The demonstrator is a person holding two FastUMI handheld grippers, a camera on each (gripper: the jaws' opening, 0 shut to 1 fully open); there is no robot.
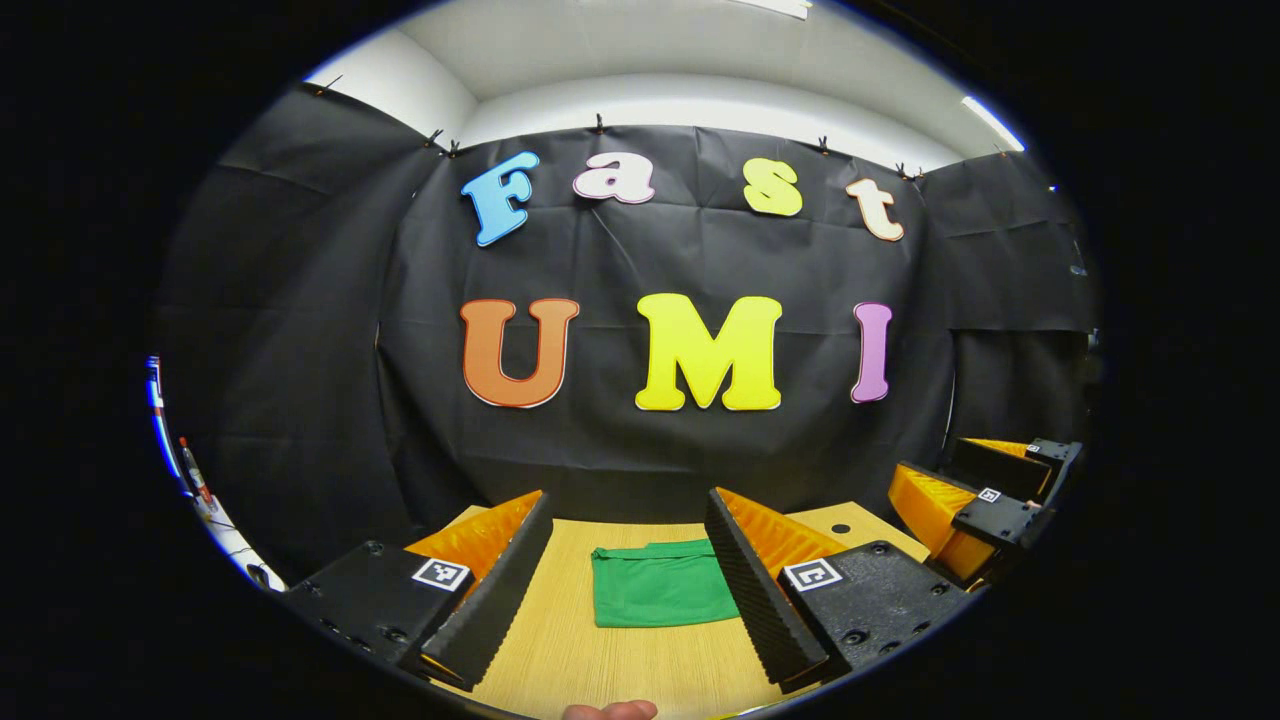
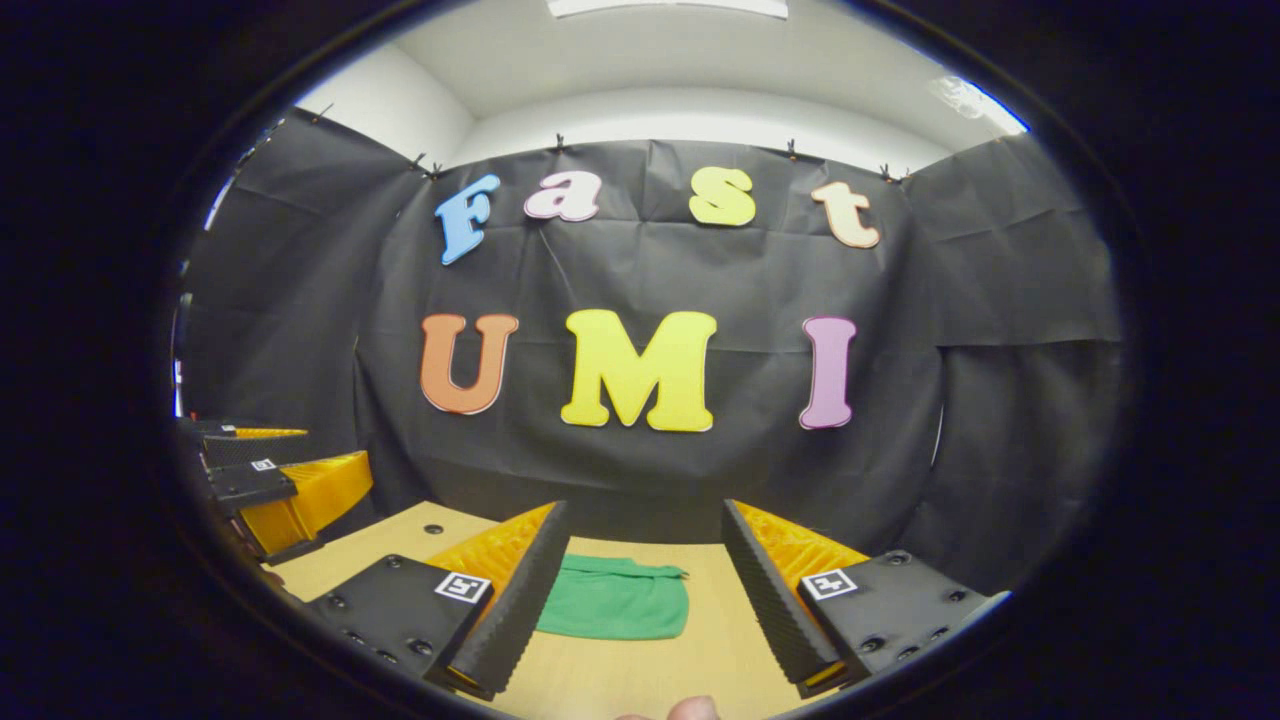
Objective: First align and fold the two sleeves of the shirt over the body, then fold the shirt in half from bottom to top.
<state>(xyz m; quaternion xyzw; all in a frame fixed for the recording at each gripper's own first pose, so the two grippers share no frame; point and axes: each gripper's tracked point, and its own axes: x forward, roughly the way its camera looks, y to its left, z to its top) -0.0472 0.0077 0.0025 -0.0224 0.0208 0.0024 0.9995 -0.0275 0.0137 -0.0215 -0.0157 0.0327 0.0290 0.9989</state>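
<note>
Table: light wood top (image 1: 640, 660), runs from 6 o'clock up to the foot of the black cloth wall in both views; one small dark hole (image 1: 840, 528) at about 4 o'clock in the left gripper view, and one (image 2: 433, 528) at about 8 o'clock in the right gripper view.

Shirt: green (image 1: 660, 585), folded into a compact flat rectangle, lying on the table at 6 o'clock, well ahead of both tools and touched by neither. In the right gripper view it (image 2: 615, 598) lies just left of 6 o'clock, partly hidden behind the left finger.

Left gripper: (image 1: 625, 570) jaws spread wide, nothing between them, held above the table. Seen from the right gripper view at 9 o'clock (image 2: 280, 480), off the table's left edge.

Right gripper: (image 2: 645, 580) jaws spread wide, holding nothing, above the table. Seen from the left gripper view at 4 o'clock (image 1: 985, 500).

Fingertip: a person's (image 1: 610, 711), at 6 o'clock on the bottom edge.
</note>
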